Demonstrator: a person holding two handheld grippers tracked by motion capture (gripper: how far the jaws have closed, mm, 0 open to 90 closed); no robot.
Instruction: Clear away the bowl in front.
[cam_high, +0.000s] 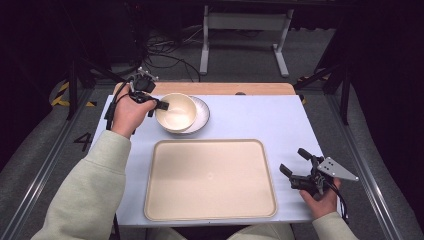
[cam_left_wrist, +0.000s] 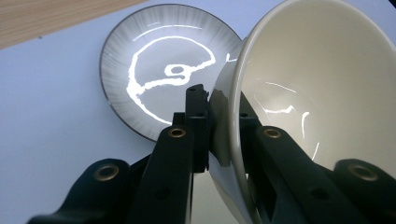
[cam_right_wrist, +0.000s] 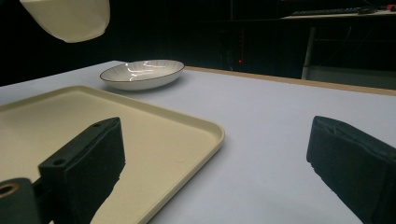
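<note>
the left gripper (cam_high: 159, 106) pinched the rim of the cream bowl (cam_high: 176, 112), holding it in the air above the grey plate (cam_left_wrist: 140, 70). ahead of the right gripper (cam_high: 295, 165), whose jaws stood spread, lay bare table (cam_right_wrist: 280, 121) beside the tray's (cam_right_wrist: 205, 128) raised edge.

The bowl (cam_left_wrist: 322, 79) looks like glazed ceramic, cream-white, smooth and glossy, with bright highlights on its inner wall. The plate (cam_left_wrist: 140, 60) is also glazed and glossy, grey-white with fine radial streaks and a thin dark rim. The tray (cam_high: 210, 180) appears to be beige plastic with a smooth, matt surface. The table (cam_high: 260, 120) has a smooth, matt, pale top; its far edge strip (cam_high: 225, 88) shows wood grain. The sleeve (cam_high: 85, 190) is soft, matt cloth.
</note>
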